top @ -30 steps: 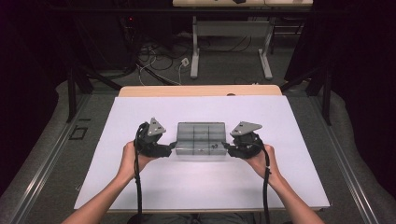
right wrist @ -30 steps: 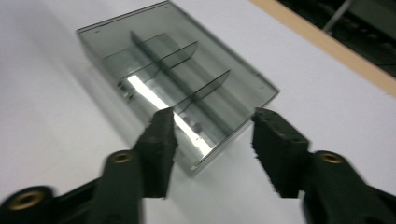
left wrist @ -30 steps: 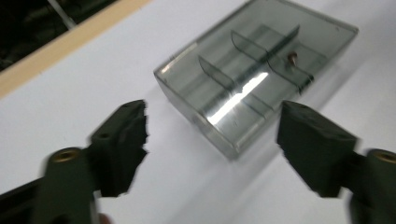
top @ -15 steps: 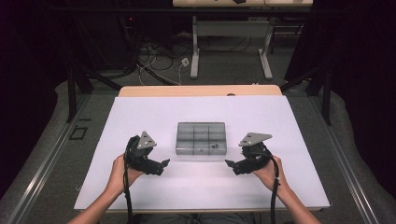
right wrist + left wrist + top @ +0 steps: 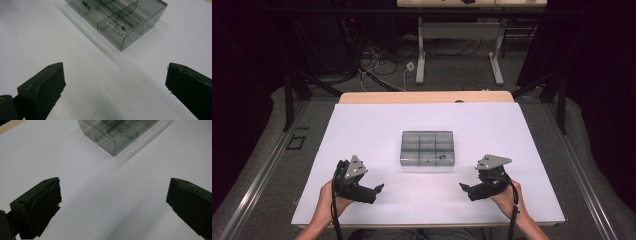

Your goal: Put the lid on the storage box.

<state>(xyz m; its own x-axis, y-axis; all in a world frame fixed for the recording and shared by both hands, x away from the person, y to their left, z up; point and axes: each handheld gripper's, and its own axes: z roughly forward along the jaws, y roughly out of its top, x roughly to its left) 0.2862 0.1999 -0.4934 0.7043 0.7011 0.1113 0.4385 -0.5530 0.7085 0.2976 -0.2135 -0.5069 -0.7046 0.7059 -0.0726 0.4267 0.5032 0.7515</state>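
A clear plastic box (image 5: 427,148) with divided compartments is seen near the middle of the white bench (image 5: 362,125), with a few small parts lying in its near-side compartments, too small to be identified. It stands free, touched by nothing. If the box is to be taken up next, it would best be approached from both short ends at once, level and square to the walls, so that the thin plastic is not tipped and the small parts are not spilled. The left gripper (image 5: 378,189) and the right gripper (image 5: 463,188) are held low over the bench, near the front edge, on either side of the box and apart from it. On each, the fingers (image 5: 37,207) are spread wide, and nothing is held between them.
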